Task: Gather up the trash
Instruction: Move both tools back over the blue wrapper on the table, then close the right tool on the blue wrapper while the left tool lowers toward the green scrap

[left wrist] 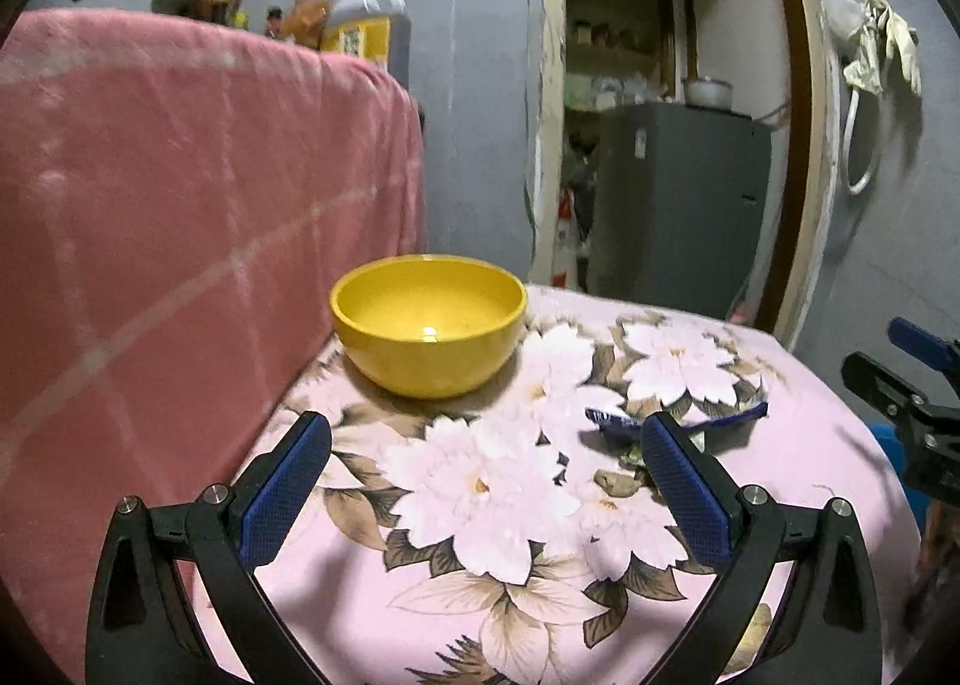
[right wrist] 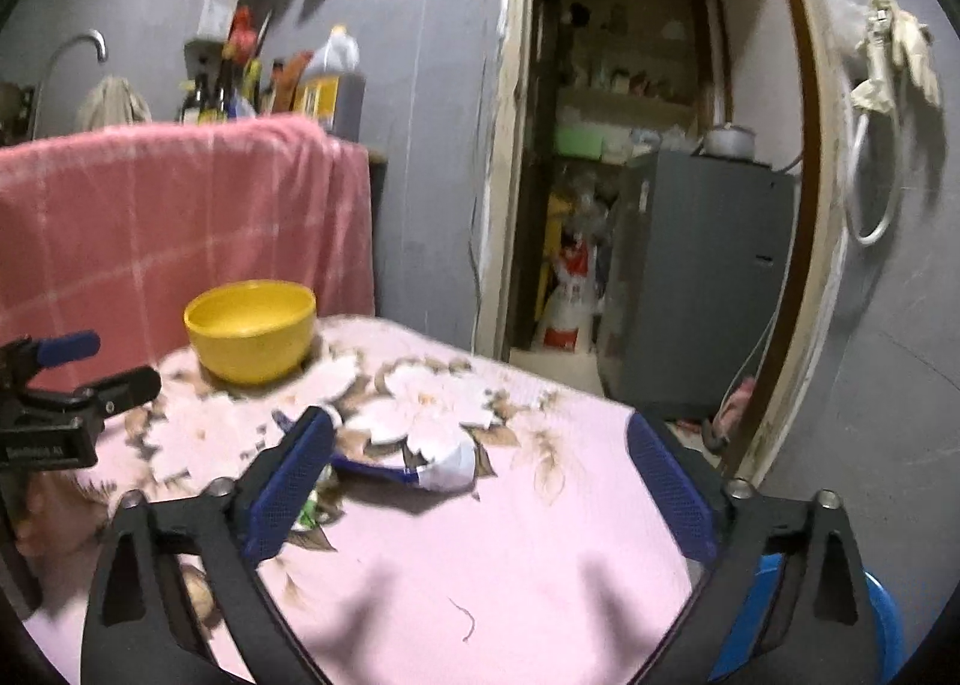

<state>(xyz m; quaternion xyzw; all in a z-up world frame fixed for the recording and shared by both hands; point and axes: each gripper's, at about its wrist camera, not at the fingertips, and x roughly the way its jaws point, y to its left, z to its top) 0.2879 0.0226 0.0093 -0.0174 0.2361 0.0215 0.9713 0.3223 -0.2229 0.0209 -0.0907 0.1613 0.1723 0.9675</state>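
Note:
A crumpled blue and white wrapper lies on the pink floral tablecloth. In the left wrist view the wrapper shows just past my left gripper's right finger. A yellow bowl stands at the far left of the table, seen also as the bowl in the right wrist view. My left gripper hovers open over the flowers with nothing between its fingers. My right gripper is open too, low over the cloth, and the wrapper lies between its fingers near the left one, untouched.
A pink checked cloth hangs right behind the bowl on the left. An open doorway with a grey cabinet lies beyond the table's far edge. Something blue and round sits below the table's right side. Bottles stand behind the pink cloth.

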